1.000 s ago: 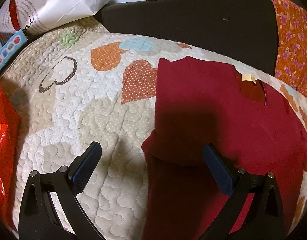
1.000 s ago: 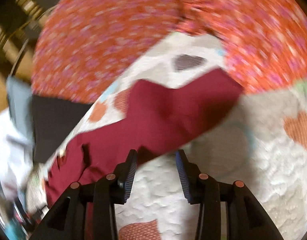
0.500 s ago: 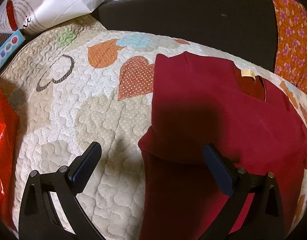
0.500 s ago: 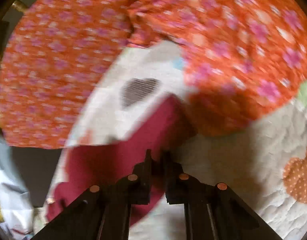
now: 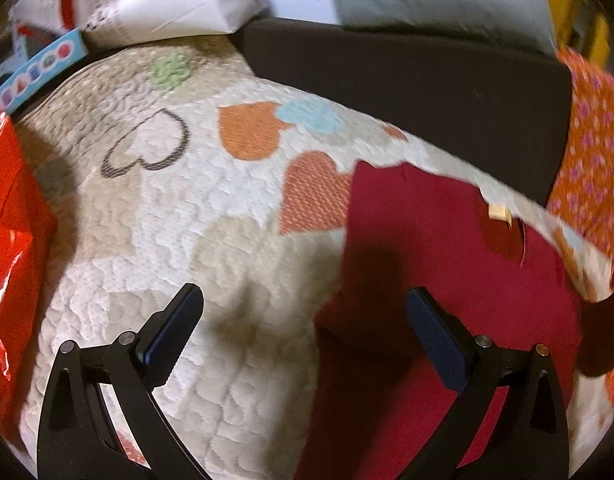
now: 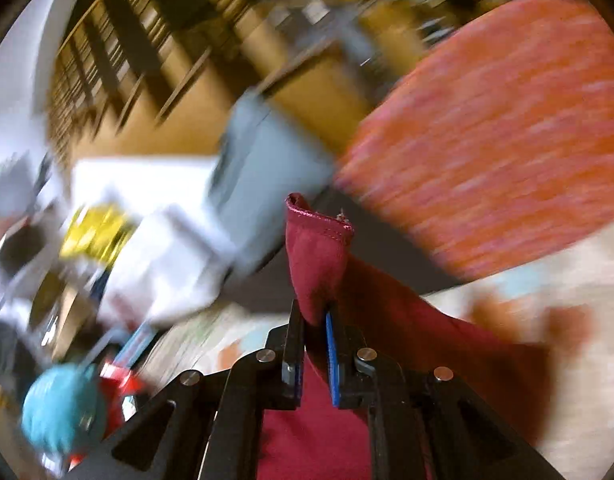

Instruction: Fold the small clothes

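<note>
Inspector: State of your right tool (image 6: 313, 320)?

Operator: My jaws are pinched narrow on the dark red garment (image 6: 319, 248). A hemmed corner stands up just past my fingertips, and the rest of the cloth trails down beneath and to the right of the tool. The view around it is heavily blurred.

Inspector: And your left tool (image 5: 303, 320)?

Operator: Spread wide, holding nothing. It hangs above the heart-patterned quilt (image 5: 167, 220). The red garment (image 5: 447, 248) lies flat on the quilt, ahead and to the right; its near edge runs under my right finger (image 5: 435, 336). My left finger (image 5: 175, 332) is over bare quilt.

Inspector: Surroundings?

Operator: A shiny red bag (image 5: 11, 240) lies far left of the left tool, and an orange flowered cloth (image 5: 591, 160) far right.
</note>
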Demonstrator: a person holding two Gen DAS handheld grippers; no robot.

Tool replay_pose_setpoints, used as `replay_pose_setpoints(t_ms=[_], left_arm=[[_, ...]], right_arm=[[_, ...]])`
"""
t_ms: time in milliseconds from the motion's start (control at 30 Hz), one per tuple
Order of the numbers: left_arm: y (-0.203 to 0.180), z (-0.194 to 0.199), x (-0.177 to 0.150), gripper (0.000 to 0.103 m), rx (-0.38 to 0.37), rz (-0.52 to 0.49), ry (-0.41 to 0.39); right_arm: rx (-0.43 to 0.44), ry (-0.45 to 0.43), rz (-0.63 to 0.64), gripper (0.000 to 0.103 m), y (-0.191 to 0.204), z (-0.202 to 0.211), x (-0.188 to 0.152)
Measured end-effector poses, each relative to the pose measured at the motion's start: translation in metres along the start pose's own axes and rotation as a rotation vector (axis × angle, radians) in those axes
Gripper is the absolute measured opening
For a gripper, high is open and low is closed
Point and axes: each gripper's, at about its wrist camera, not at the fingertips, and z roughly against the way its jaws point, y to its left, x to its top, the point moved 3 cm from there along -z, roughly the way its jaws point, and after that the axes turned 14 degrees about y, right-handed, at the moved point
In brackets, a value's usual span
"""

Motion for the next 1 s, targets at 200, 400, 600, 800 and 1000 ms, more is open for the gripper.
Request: replay_pose_setpoints(t_ms=[200, 400, 600, 800, 1000], left_arm=[[0.021, 0.005, 0.009, 0.102, -0.037, 0.090, -0.005], [0.021, 0.002, 0.011, 0.102, -0.051, 0.093, 0.005], [0.014, 0.000, 0.010, 0.102, -0.101, 0.087, 0.004], [-0.008, -0.007, 0.009, 0.102, -0.120, 0.032, 0.002], [-0.028, -0.037, 0.004, 0.102, -0.055, -0.053, 0.061]], right_arm=[[0.062, 0.206, 0.051, 0.009, 0.065, -0.161, -0.055], [0.077, 0.490, 0.030, 0.015, 0.064, -0.242, -0.116], [0.050, 0.372, 0.125, 0.042, 0.038, -0.148, -0.101], [-0.200, 0.307, 0.057, 0.042, -0.043, -0.076, -0.095], [-0.400, 0.300, -0.165, 0.042, -0.126, -0.065, -0.090]])
